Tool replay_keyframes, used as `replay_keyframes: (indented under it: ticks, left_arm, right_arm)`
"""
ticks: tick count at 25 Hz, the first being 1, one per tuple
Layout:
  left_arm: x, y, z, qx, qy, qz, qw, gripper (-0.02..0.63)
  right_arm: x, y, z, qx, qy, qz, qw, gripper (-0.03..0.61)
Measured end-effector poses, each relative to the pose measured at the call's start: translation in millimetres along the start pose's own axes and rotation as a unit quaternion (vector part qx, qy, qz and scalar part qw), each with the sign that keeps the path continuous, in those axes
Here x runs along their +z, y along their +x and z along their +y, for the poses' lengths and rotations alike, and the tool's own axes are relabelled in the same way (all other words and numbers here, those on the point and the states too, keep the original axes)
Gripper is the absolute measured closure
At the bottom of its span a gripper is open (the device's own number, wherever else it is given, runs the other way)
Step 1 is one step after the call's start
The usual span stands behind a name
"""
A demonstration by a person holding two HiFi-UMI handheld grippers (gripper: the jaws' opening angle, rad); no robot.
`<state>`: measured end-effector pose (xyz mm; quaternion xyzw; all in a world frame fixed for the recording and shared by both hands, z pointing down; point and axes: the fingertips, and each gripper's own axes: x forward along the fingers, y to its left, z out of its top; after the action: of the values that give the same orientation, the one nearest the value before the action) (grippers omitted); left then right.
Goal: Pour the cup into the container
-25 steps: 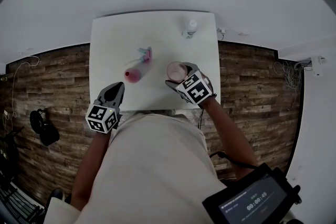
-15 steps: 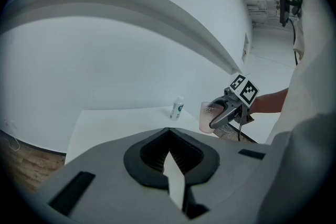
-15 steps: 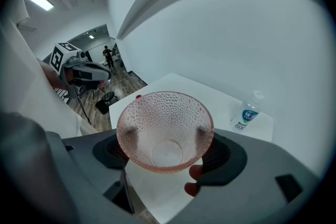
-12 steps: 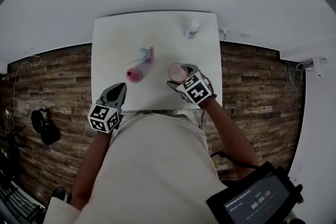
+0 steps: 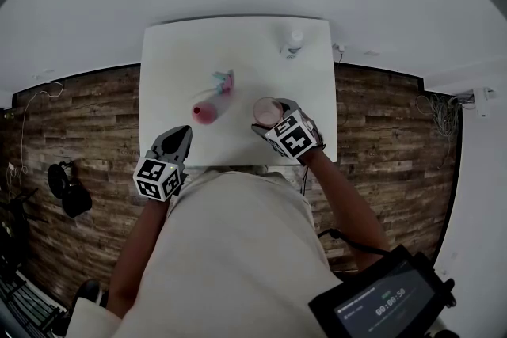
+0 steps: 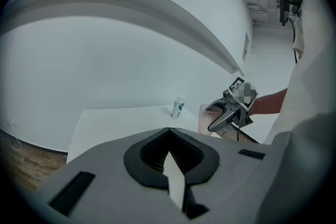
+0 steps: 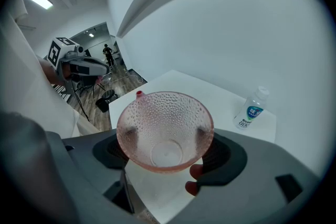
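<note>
The fingers of the right gripper (image 7: 165, 139) are closed on the sides of a dimpled pink glass cup (image 7: 157, 113), held upright at centre frame in the right gripper view. Its bottom shows clear, and I cannot make out any contents. The left gripper (image 6: 169, 157) has its fingers drawn together with only a thin sliver between them, holding nothing; it sits at the lower-left edge of the white surface (image 5: 174, 59).

In the head view the pink container (image 5: 203, 113) stands left of the cup and apart from it, with a small teal and pink object (image 5: 222, 81) just above it. 1 small bottle (image 5: 291, 43) stands near the upper right corner.

The likely trouble is the pour itself. The glass may turn or slip in a 2-sided grip once tilted. The container's mouth looks narrow, so a tilt begun too early would spill onto the surface, and with nothing steadying the container, a knock could tip it.
</note>
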<state>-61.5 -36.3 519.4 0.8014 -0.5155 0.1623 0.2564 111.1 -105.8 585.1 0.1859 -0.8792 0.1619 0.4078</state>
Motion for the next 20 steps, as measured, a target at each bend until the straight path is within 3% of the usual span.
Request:
replay_keyframes:
  ticks: [20]
  left_arm:
    - [-9,2,-6,-0.005,-0.002,0.017,0.9998,0.604]
  right_arm:
    - [-22,19,0,0.003,0.007,0.017,1.000,0.198]
